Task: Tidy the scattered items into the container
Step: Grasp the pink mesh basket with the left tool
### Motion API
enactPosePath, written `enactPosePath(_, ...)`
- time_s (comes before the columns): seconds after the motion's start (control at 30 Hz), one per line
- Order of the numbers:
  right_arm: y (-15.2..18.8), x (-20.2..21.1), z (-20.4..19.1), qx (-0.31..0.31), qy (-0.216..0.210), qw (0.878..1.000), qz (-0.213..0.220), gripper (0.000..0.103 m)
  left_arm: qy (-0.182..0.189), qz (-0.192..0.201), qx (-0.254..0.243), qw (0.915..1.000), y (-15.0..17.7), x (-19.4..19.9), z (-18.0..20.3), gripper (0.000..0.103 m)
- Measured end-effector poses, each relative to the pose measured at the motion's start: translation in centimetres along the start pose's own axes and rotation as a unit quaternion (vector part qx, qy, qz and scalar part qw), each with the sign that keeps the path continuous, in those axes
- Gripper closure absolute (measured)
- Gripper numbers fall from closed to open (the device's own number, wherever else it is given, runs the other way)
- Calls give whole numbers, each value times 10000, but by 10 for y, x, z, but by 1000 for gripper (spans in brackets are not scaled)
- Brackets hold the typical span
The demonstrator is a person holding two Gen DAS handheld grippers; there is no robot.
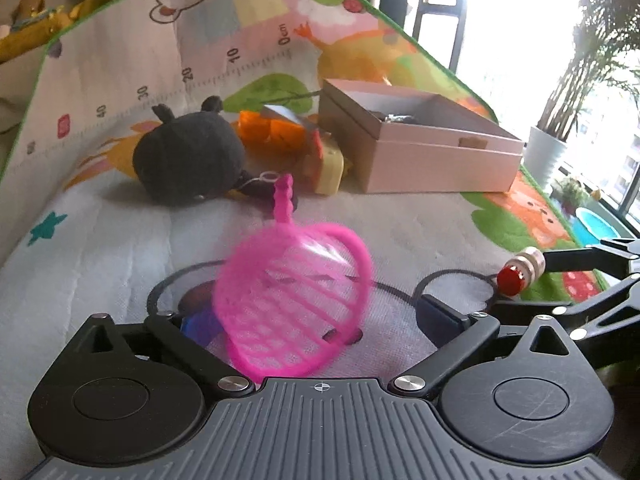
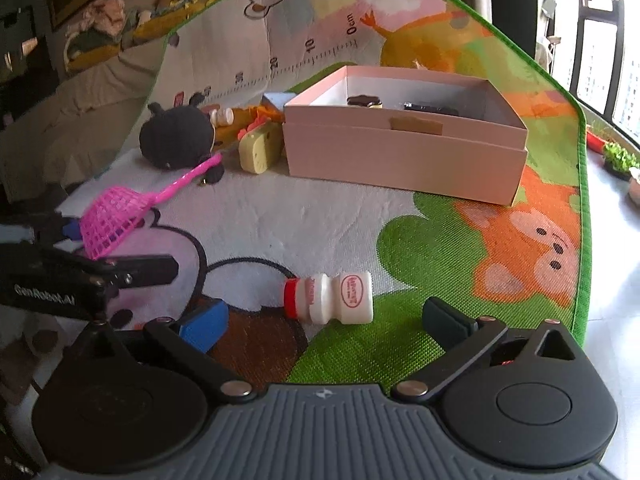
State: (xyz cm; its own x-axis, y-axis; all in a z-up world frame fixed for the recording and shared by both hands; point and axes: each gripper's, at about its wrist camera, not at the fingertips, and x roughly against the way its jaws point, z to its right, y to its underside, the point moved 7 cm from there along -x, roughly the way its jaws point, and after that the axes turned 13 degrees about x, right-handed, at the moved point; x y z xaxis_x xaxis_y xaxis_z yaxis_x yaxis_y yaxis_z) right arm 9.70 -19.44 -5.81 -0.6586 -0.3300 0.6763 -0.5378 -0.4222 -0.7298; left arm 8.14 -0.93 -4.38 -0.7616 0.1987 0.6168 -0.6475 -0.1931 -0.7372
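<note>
ribbed grey gripper (image 1: pixel 312 320) straddles pink lattice sieve (image 1: pixel 292 300).

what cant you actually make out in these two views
- Left wrist view: the pink strainer is motion-blurred, so whether the left gripper touches it is unclear.
- Both views: the items in the pink box are half hidden by its wall and too small to identify.
- Both views: toys behind the black plush are partly covered.
</note>
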Motion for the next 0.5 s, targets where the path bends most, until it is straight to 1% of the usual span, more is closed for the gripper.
enactPosePath(0.07,0,-2,-3,151,79,9998,-102,0,14,-6,9,10000,0,0,0,0)
enactPosePath(0.13,0,-2,-4,188,114,9997,-105,0,-10,-31,-46,10000,1,-1,1,0)
enactPosePath(0.33,-1,-4,-3,193,136,9997,-82,0,-276,-140,-414,9987,4,-7,9,0)
enactPosePath(0.5,-1,-3,-2,174,89,9998,-57,0,-348,-110,-394,9986,5,-8,10,0)
